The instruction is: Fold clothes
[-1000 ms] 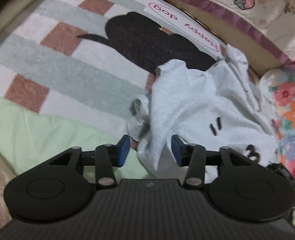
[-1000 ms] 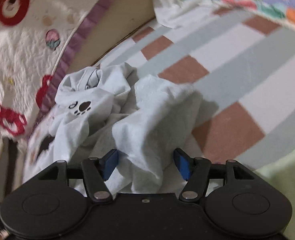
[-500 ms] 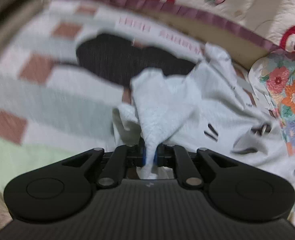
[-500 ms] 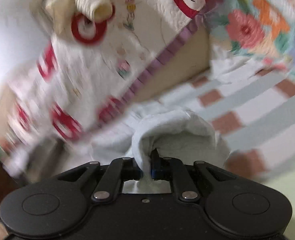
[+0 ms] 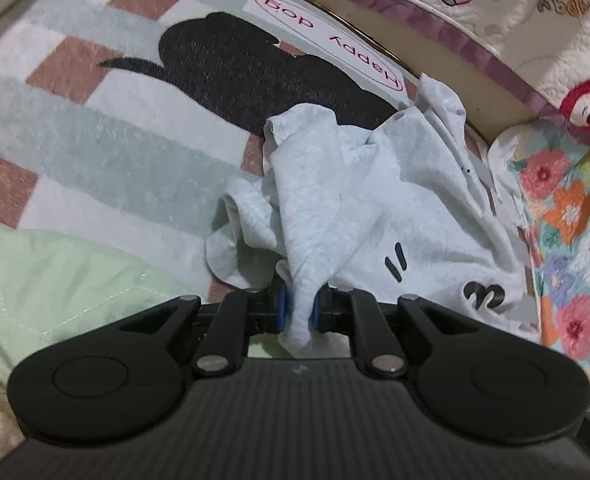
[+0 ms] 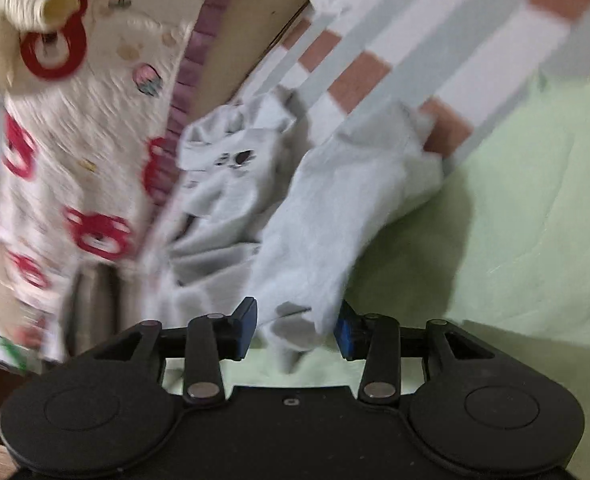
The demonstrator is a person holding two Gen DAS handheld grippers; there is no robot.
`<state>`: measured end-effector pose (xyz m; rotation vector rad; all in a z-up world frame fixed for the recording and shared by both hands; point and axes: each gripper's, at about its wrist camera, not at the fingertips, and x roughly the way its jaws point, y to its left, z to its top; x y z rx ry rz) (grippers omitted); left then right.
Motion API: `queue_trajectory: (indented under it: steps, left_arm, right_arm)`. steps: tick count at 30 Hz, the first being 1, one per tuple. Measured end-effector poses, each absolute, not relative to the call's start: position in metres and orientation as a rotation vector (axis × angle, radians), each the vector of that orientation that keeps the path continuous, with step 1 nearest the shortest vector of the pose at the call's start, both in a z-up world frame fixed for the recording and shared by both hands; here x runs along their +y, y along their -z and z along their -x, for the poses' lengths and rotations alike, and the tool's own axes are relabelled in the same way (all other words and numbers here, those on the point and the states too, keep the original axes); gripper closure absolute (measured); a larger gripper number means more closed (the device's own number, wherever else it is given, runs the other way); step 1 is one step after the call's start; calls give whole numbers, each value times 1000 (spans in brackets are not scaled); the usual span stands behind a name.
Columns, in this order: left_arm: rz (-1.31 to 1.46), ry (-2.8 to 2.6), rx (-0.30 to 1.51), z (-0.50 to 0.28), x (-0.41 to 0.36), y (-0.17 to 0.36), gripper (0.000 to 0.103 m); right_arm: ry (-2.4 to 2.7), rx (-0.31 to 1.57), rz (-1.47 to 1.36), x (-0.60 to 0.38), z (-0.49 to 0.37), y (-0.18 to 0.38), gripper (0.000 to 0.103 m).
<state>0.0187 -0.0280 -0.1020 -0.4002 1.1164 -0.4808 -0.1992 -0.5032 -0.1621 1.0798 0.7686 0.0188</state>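
1. Toward the far edge of the checked blanket (image 5: 75,152), just beside the quilted bumper (image 5: 535,40), a pale grey garment (image 5: 395,200) is seen lying crumpled, partly over the blanket's black dog print (image 5: 255,80).
2. Left gripper (image 5: 298,312): narrow, a bunched strip of the garment is pinched between the blue pads and drawn taut toward the camera.
3. Right gripper (image 6: 295,326): jaws stand wide, a flap of the garment (image 6: 335,208) hangs between the pads, no grip seen; view is motion-blurred.
4. Step judged: garment being gathered and spread, not a fold proper; no flat panel or crease line is visible.
5. Next move calls for a second edge or corner to be held by the right gripper, then cloth to be pulled apart and laid flat on open blanket.
6. Garment look: soft knit, heavily wrinkled, small black printed marks (image 5: 483,294) and a paw print (image 6: 243,156) showing; sleeves and hem cannot be told apart.
7. Near corner is covered by green quilting (image 5: 55,280); floral cloth (image 5: 567,240) lies at the right edge.
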Motion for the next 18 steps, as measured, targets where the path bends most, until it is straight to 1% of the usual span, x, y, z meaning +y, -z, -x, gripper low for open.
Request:
queue_trajectory:
  steps: [1, 2, 3, 5, 9, 10, 11, 13, 16, 18]
  left_arm:
    - [409, 490, 1116, -17, -27, 99, 93]
    - [418, 500, 1116, -16, -26, 96, 95]
    - [427, 509, 1116, -15, -25, 92, 96]
    - [445, 528, 1115, -12, -23, 86, 96]
    - [481, 565, 1113, -7, -18, 73, 96]
    - [489, 575, 1112, -6, -17, 70, 96]
    - [498, 584, 1112, -5, -16, 66, 95]
    - [516, 602, 1111, -3, -14, 60, 94]
    - [433, 534, 1209, 1, -21, 87, 94]
    - [422, 512, 1252, 4, -23, 99, 93]
  right_arm:
    - [-21, 762, -1083, -502, 197, 165, 56]
    - [-11, 759, -1060, -499, 192, 167, 69]
    - [-17, 737, -1032, -498, 188, 162, 95]
    - [-55, 664, -969, -496, 180, 144, 95]
    - [-236, 314, -857, -506, 202, 66, 96]
    - [-262, 281, -813, -508, 212, 51, 96]
    - [-277, 280, -771, -508, 220, 41, 96]
    - [-201, 398, -709, -505, 230, 46, 96]
    - [-68, 613, -733, -502, 239, 86, 95]
    - [-65, 673, -807, -501, 246, 109, 95]
